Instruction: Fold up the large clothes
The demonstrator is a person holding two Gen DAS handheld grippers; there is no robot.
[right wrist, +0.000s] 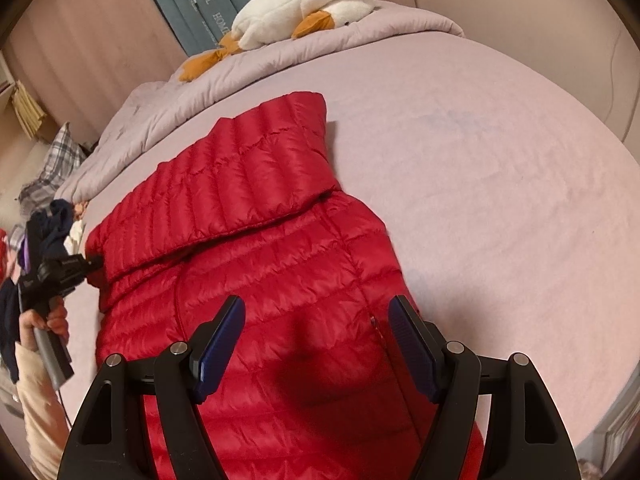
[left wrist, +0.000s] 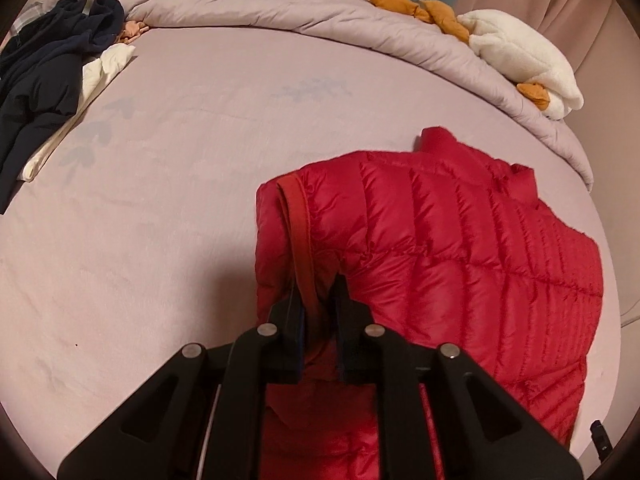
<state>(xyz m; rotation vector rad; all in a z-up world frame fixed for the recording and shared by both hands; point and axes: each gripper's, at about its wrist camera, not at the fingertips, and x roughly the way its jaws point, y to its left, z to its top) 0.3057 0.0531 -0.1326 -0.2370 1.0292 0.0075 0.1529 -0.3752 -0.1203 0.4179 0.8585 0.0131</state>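
Note:
A red quilted down jacket [left wrist: 448, 240] lies on the pink-grey bed sheet [left wrist: 180, 160], with one sleeve folded across its body [right wrist: 240, 168]. My left gripper [left wrist: 318, 286] is at the jacket's left side, and a red trimmed edge [left wrist: 300, 232] of the jacket runs down between its jaws. The edge lies against the left pad, a narrow gap shows on the other side, and the jaws stand slightly apart. The right wrist view shows this gripper [right wrist: 94, 264] held by a hand at the jacket's far-left edge. My right gripper [right wrist: 316, 332] hovers open over the jacket's lower body [right wrist: 300, 340], holding nothing.
A bunched lilac duvet [left wrist: 280, 12] lines the far side of the bed, with a white and orange plush goose [left wrist: 516, 52] on it. A pile of dark clothes [left wrist: 44, 80] and a white garment [left wrist: 100, 76] lie at the far left. A curtain [right wrist: 88, 40] hangs behind.

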